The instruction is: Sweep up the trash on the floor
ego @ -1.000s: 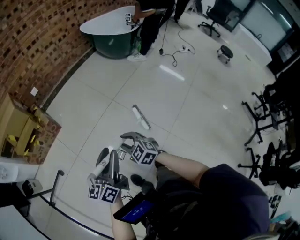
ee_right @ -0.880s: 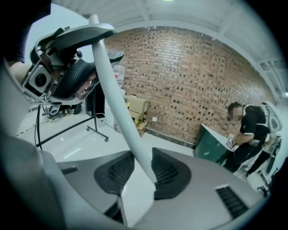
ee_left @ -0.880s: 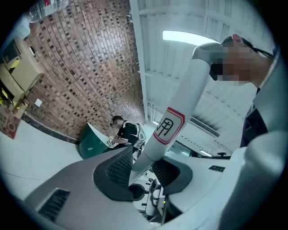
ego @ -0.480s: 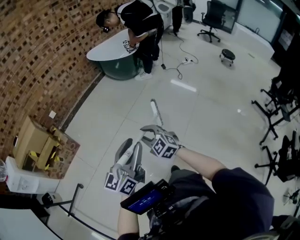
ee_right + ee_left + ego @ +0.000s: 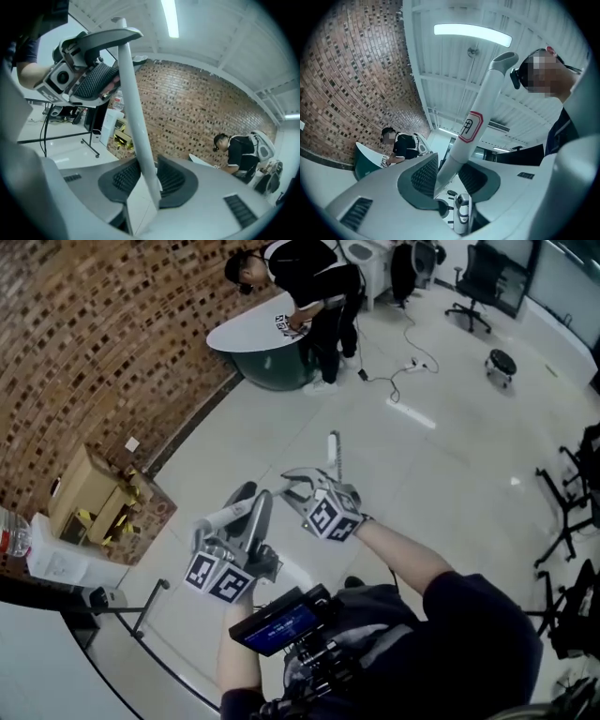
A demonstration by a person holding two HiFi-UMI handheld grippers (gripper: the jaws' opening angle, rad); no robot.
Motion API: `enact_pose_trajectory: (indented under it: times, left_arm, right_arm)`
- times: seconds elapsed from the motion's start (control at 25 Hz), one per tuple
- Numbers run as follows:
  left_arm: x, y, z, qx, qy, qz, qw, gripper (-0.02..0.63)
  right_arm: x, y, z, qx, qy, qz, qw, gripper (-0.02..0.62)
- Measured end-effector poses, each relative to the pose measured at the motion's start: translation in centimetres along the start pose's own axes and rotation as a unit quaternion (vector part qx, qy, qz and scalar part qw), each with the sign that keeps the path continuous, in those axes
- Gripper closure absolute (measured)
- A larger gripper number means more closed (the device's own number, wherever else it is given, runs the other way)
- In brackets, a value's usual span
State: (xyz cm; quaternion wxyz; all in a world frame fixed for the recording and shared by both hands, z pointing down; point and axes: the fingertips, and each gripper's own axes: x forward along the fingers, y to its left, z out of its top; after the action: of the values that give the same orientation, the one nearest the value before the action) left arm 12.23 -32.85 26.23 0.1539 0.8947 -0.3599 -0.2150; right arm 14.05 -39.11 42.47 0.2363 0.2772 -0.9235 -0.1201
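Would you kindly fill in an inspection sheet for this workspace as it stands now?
Surface: glossy white tiled floor, no trash seen.
Job's things: white handle with red-edged label; thin white pole.
Clutter: cardboard box by the wall.
Grippers: left gripper shut on the white handle; right gripper jaws just closed further on the white pole.
Cables: black cable across the floor.
Surroundings: brick wall, green tub with a person bent over it, office chair, stool.
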Motion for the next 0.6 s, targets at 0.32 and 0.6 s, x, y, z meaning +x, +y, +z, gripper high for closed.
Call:
enact_pose_trajectory:
  times: [0.32, 0.6]
  left_arm:
    - [6.2, -5.5, -4.0, 0.027, 0.016, -0.003, 0.9995, 0.483]
    - [10.8, -8.8, -5.1, 0.011, 0.006, 0.016, 0.9998, 0.483]
  right_arm:
    - [-5.8, -3.3, -2.3, -0.024, -0.022, 0.038, 0.999, 0.477]
    - [-10.9, -6.0, -4.8, 0.005, -0.038, 0.061, 0.997, 0.477]
